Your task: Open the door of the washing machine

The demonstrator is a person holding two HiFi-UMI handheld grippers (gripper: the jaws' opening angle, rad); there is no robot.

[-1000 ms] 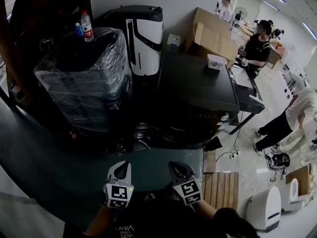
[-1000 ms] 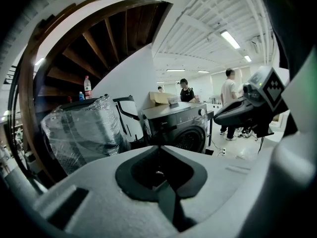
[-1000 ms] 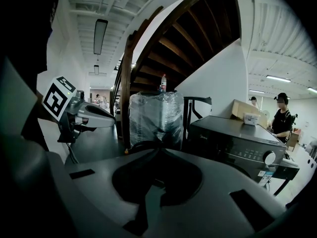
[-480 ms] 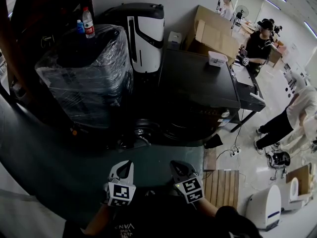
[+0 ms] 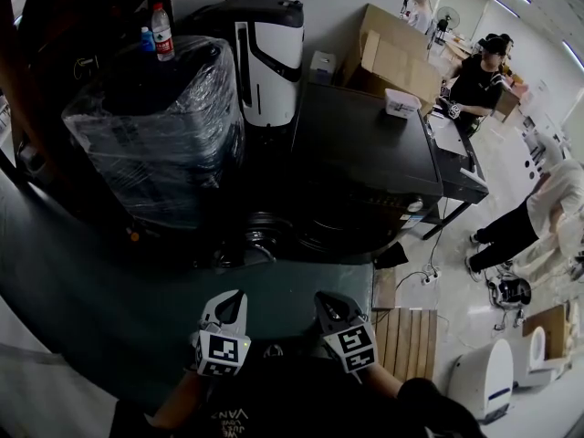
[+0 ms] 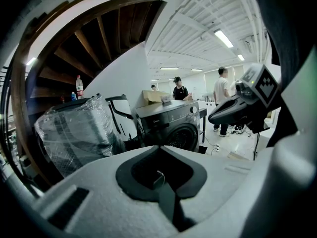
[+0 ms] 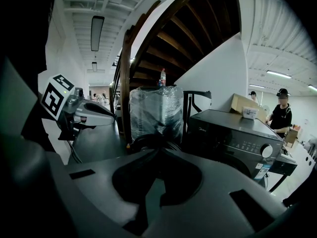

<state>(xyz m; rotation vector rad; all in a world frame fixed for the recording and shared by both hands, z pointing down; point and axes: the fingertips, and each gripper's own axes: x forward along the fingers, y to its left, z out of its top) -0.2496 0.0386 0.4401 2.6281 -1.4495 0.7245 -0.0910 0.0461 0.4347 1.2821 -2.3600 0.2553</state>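
The dark grey washing machine (image 5: 365,158) stands ahead of me, its round door (image 6: 182,137) closed on the front, below a panel with a white knob (image 7: 267,151). My left gripper (image 5: 225,310) and right gripper (image 5: 330,310) hover side by side low in the head view, well short of the machine. Both are shut with nothing between their tips. In the left gripper view the closed jaws (image 6: 159,148) point at the machine, and the right gripper (image 6: 237,108) shows at the right. In the right gripper view the closed jaws (image 7: 159,150) point left of the door.
A plastic-wrapped appliance (image 5: 151,135) with a water bottle (image 5: 161,33) on top stands left of the machine. A white and black unit (image 5: 265,57) and a cardboard box (image 5: 397,57) stand behind it. A wooden pallet (image 5: 409,345), a desk (image 5: 456,167) and several people are at the right.
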